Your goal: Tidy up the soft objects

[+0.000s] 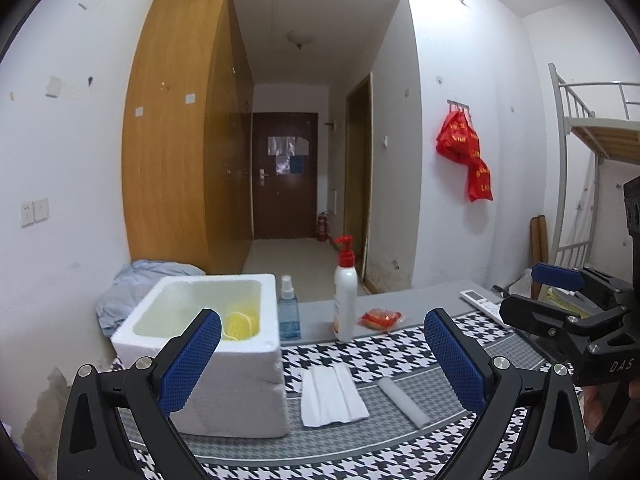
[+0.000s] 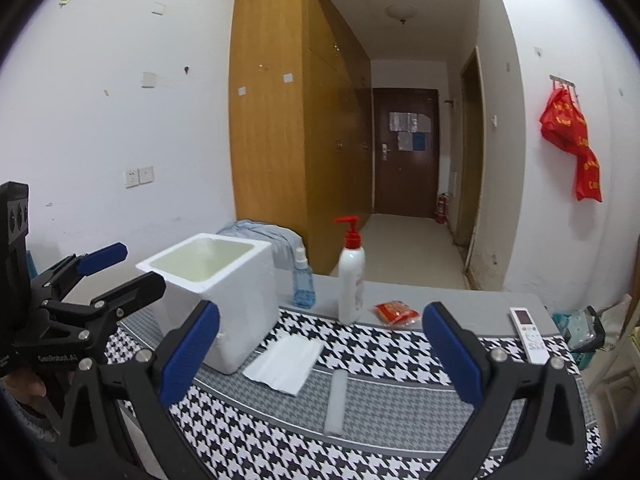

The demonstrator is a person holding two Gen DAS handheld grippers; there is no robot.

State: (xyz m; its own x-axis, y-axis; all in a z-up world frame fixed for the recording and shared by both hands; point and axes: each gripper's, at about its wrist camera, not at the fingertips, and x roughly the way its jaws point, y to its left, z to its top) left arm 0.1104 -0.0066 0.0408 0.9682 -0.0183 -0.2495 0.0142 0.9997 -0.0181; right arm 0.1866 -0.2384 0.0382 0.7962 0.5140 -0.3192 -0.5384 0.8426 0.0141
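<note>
Left wrist view: the left gripper (image 1: pixel 322 354) hangs over a table (image 1: pixel 404 300) covered by a black-and-white houndstooth cloth (image 1: pixel 384 354), its blue-padded fingers (image 1: pixel 192 360) spread wide and holding nothing. Between them lie a folded white cloth (image 1: pixel 332 394) and, just to its right, a small white roll (image 1: pixel 404 400), the two near each other but apart. A white foam box (image 1: pixel 224 364) stands at the cloth's left edge with something yellow (image 1: pixel 238 324) in its far corner. Behind it stand a blue spray bottle (image 1: pixel 289 316) and a white pump bottle with a red top (image 1: pixel 345 300), with a red packet (image 1: pixel 380 318) lying to the right and a white remote control (image 1: pixel 480 300) farther right. Right wrist view: the right gripper (image 2: pixel 320 350) is likewise wide open and empty, above the roll and the folded cloth, which touches the foot of the box. A red bag (image 2: pixel 572 136) hangs on the far wall.
</note>
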